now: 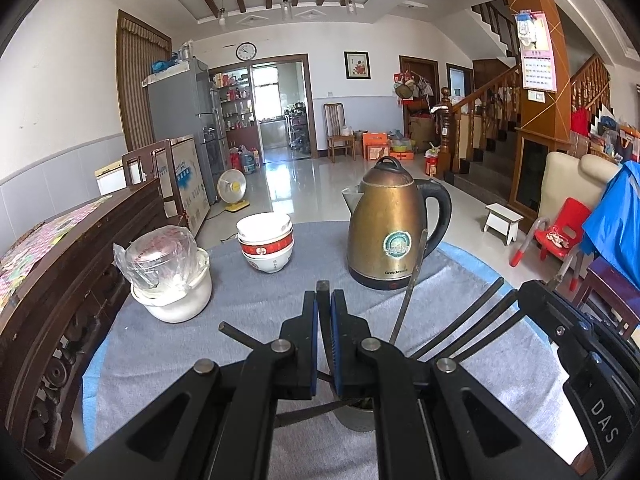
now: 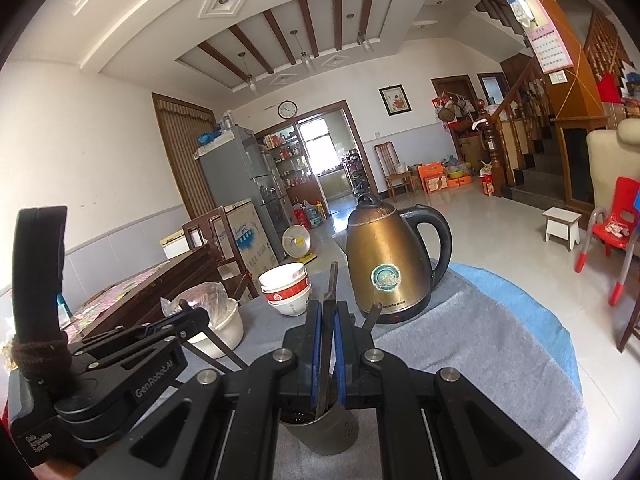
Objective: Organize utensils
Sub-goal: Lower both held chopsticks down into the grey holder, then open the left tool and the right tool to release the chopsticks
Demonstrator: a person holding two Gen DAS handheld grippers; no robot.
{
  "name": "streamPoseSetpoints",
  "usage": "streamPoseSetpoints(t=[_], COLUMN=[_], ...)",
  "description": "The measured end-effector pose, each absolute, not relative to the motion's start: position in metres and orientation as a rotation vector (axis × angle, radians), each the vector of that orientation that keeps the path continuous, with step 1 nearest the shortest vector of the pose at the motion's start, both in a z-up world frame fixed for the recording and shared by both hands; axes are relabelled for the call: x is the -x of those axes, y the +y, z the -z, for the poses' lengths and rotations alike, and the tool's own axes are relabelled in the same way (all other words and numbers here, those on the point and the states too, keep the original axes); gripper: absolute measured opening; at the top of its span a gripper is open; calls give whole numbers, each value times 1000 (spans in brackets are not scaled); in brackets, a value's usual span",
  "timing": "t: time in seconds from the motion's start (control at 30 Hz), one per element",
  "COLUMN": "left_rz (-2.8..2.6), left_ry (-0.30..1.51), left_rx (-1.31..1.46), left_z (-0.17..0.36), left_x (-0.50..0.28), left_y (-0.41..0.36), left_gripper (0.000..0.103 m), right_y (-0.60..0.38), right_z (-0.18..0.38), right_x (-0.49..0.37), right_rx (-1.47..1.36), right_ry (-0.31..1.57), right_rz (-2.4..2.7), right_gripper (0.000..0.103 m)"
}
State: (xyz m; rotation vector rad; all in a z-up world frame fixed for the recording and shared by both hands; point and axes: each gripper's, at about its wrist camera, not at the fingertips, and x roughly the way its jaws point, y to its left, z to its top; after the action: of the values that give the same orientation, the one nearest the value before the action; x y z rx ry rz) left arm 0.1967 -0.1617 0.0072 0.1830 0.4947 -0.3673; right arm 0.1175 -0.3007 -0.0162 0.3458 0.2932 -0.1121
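Here, both claws are held over a grey metal cup (image 2: 320, 426) that stands on the cloth-covered table (image 1: 248, 360), directly beneath their tips. The right claw (image 2: 327, 320) is pinched on dark chopsticks (image 2: 331, 284), whose upper ends stick up past its blue pads while the lower ends reach down into the cup; they are probably kept upright so they slide in cleanly. The left claw (image 1: 324, 308) is pressed together with a thin dark stick (image 1: 322, 286) poking out above its tips, seemingly pinched there too. Other chopsticks (image 1: 408, 292) lean outward just right of that claw, apparently already resting in the cup. Beyond the claws stand a brass kettle (image 1: 386, 228) and stacked bowls (image 1: 266, 246), and to the left a white pot (image 1: 176, 288), well clear of the work.
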Motion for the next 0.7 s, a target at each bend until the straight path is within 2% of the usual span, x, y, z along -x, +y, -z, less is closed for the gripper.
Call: streamPoseSetpoints(t=[0.5,0.6,0.67,0.7], left_rz=[353,347,342,337], left_ry=[484,475,471,463], left_rx=[-212,-215,-215,-215], left_z=[-7,-9,-11,-13], left_x=[-190,-187,-184,-181], left_y=[-158,-154,-151,-149], left_gripper=[8,17,39,43], right_y=[-298,-297,-297,-298], right_z=[19,19,19,19], right_x=[-117,-118,-118,-119], right_rx=[-366,-366,-365,-366], right_ry=[305,308,309,310], right_rz=[93,88,87,85], right_gripper=[7,7,7,8])
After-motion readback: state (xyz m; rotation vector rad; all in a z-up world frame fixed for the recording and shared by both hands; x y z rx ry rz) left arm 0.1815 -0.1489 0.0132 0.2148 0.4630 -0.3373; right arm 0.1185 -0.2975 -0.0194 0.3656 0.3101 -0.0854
